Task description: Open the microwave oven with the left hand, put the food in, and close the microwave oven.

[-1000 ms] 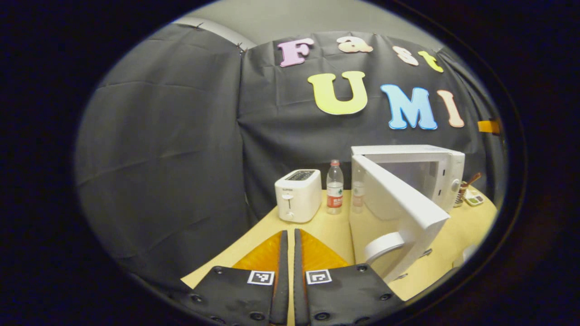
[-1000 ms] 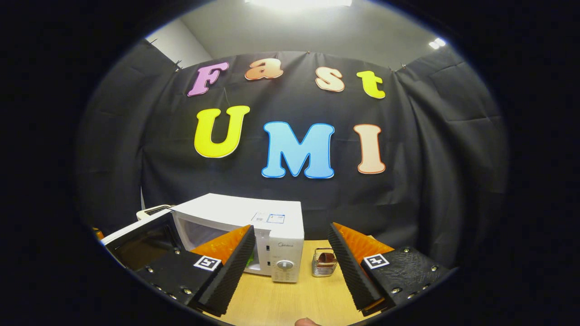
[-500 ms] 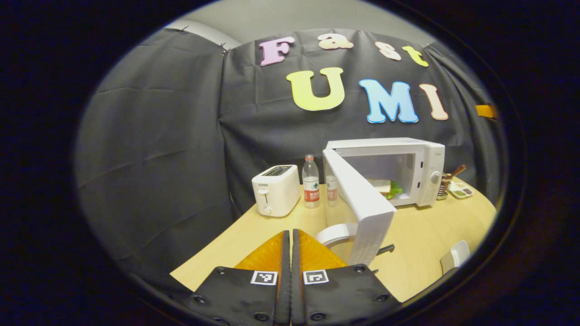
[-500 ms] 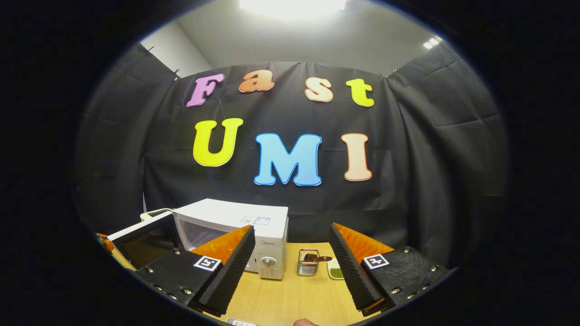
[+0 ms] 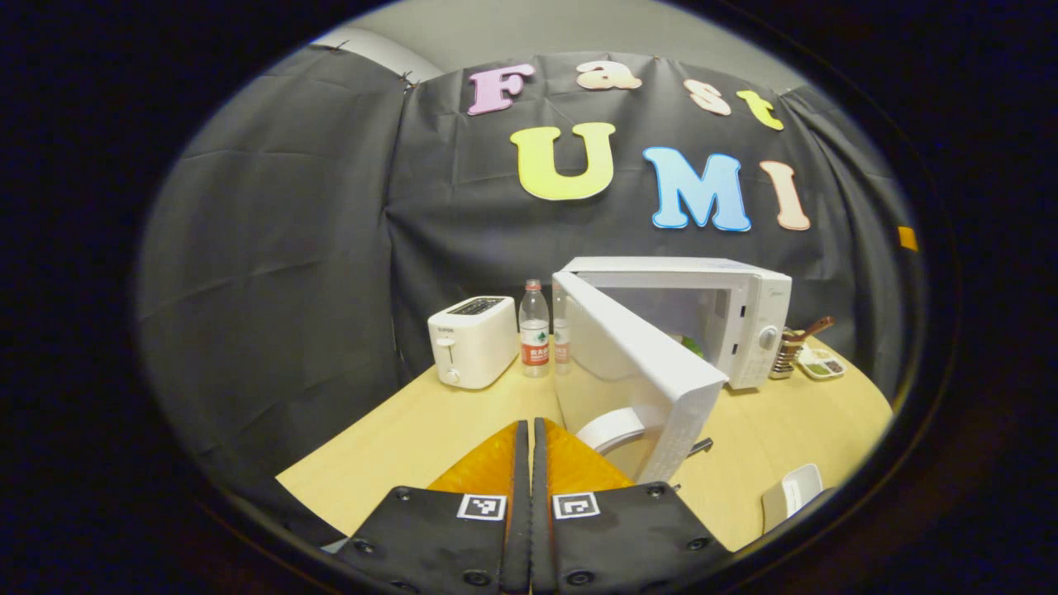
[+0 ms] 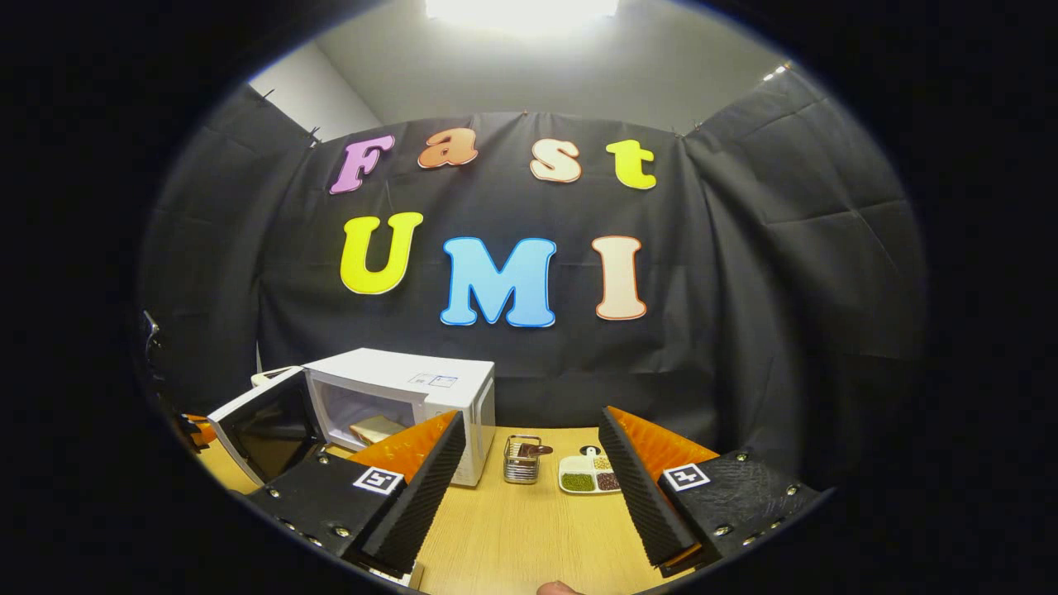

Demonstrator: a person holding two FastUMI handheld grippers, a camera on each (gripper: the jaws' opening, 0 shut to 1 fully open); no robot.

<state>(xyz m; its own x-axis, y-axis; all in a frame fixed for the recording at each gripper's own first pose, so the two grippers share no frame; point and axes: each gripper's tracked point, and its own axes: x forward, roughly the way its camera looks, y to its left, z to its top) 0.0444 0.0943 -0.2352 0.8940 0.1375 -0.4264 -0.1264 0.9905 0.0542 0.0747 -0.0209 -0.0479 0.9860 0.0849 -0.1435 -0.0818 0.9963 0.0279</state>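
The white microwave [image 5: 748, 302] stands at the back of the wooden table [image 5: 413, 430] with its door [image 5: 636, 372] swung open towards me, curved handle [image 5: 607, 428] low on the door's near edge. Inside lies the food, a sandwich [image 6: 374, 430] with a green leaf [image 5: 693, 345]. My left gripper [image 5: 529, 434] is shut with nothing between its fingers, just short of the door handle. In the right gripper view, my right gripper [image 6: 529, 417] stands open and empty, back from the microwave [image 6: 413, 388] and to its right.
A white toaster [image 5: 473, 340] and a water bottle [image 5: 534, 330] stand left of the microwave. To its right are a metal cutlery holder [image 6: 521, 459] and a divided dish of seasonings [image 6: 587, 475]. A small white object [image 5: 792, 492] lies near the table's front right edge.
Both grippers have drawn back from the microwave, which looks smaller now. The sandwich inside and the dish have come into the right gripper view. The door stays open, the left gripper shut.
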